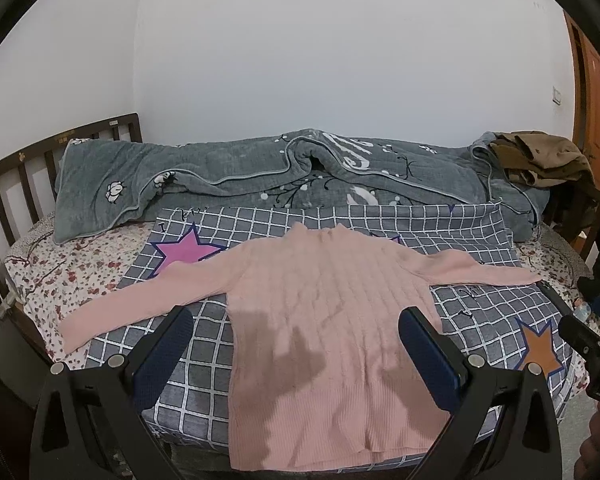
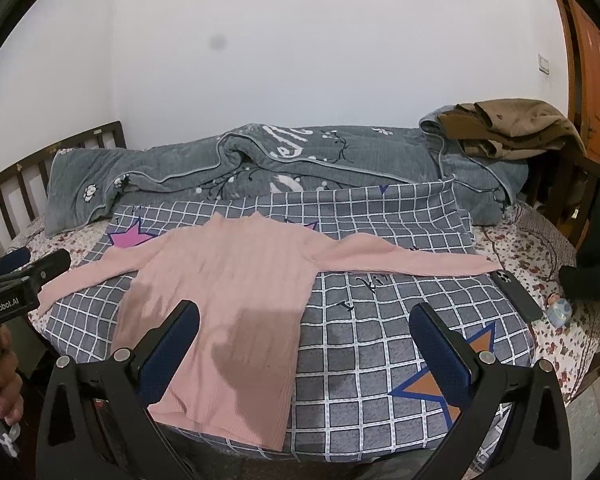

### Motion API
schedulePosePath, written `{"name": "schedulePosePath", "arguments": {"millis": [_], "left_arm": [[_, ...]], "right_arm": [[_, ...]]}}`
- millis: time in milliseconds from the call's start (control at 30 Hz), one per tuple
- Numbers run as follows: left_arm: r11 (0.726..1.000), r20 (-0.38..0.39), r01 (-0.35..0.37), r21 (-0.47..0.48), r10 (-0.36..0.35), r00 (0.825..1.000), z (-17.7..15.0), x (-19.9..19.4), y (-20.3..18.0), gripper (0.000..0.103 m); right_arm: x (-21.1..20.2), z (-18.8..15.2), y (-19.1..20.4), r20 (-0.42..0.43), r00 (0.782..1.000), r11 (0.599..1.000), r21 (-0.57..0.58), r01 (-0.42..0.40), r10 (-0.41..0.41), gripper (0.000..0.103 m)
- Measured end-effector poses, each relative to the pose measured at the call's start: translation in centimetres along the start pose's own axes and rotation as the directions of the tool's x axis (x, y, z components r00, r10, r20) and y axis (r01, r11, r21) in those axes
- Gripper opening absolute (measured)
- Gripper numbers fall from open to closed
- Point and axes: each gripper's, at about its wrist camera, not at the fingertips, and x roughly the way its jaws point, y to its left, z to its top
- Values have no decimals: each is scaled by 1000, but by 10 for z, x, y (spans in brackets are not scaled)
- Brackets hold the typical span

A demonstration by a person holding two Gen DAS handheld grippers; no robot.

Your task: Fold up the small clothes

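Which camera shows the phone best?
The right wrist view: the phone lies whole, camera bumps visible, on the bed by the sweater's sleeve end. The left wrist view shows only a thin dark sliver at the edge.

A pink ribbed sweater (image 1: pixel 324 320) lies flat and unfolded on a grey checked cloth (image 1: pixel 480 232) spread over the bed. Its high collar points toward the far wall and its hem reaches the near edge of the bed. Both long sleeves stretch straight out to the sides: one sleeve (image 1: pixel 140 308) runs off the cloth onto the floral sheet (image 1: pixel 60 276), the other sleeve (image 1: pixel 488 270) ends near the cloth's opposite edge. Shadows fall across its lower body.
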Motion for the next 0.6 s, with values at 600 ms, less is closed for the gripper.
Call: {"name": "schedulePosePath", "arguments": {"millis": [600], "left_arm": [[1000, -13, 8, -14, -9, 1000, -4, 1, 10, 103]], "right_arm": [[2, 2, 10, -4, 1000, 1000, -13, 5, -5, 103]]}}
